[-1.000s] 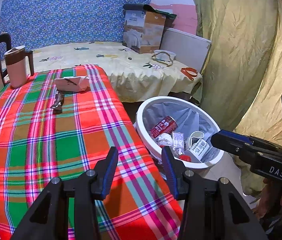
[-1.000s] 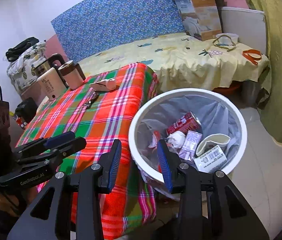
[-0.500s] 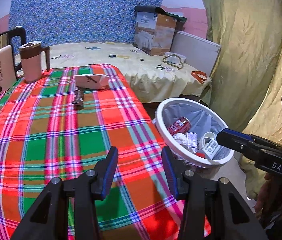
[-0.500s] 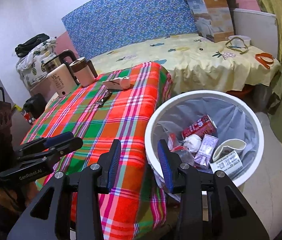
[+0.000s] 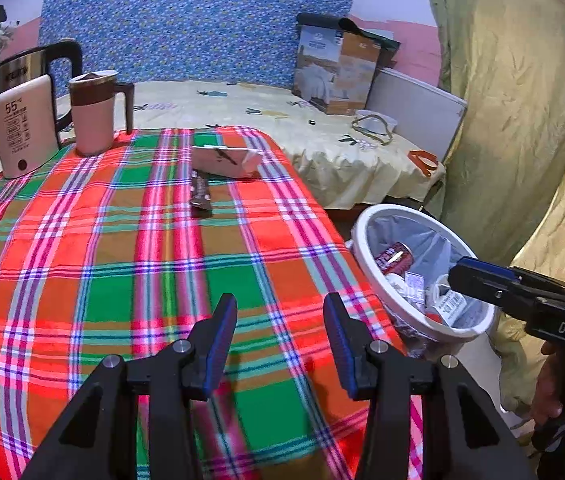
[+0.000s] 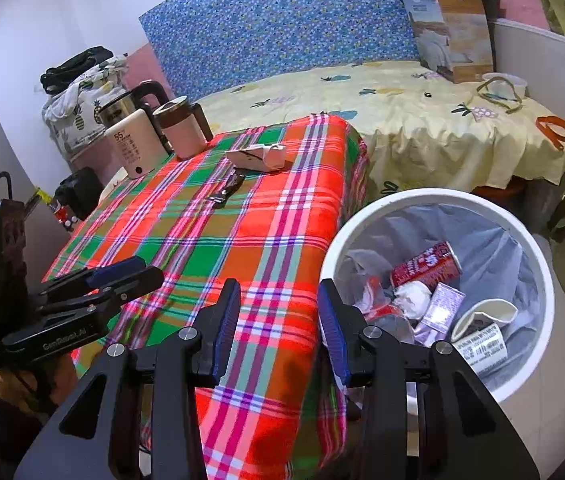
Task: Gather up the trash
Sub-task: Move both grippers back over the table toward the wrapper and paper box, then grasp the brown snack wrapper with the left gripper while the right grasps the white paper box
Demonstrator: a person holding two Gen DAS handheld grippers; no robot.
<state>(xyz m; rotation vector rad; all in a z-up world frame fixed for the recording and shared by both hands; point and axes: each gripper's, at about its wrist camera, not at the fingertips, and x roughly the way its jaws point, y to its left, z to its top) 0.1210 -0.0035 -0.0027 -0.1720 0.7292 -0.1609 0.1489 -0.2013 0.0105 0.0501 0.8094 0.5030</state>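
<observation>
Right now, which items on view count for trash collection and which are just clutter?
Job items:
white bin
dark wrapper on the plaid cloth
crumpled pale carton behind it
left claw, right claw, both open and empty

Just lying about:
pink mug
kettle
cardboard box

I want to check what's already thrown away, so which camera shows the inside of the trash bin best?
The right wrist view: the trash bin is close, seen from above, its red can and wrappers clear. In the left wrist view the bin is smaller, and the right gripper covers part of it.
</observation>
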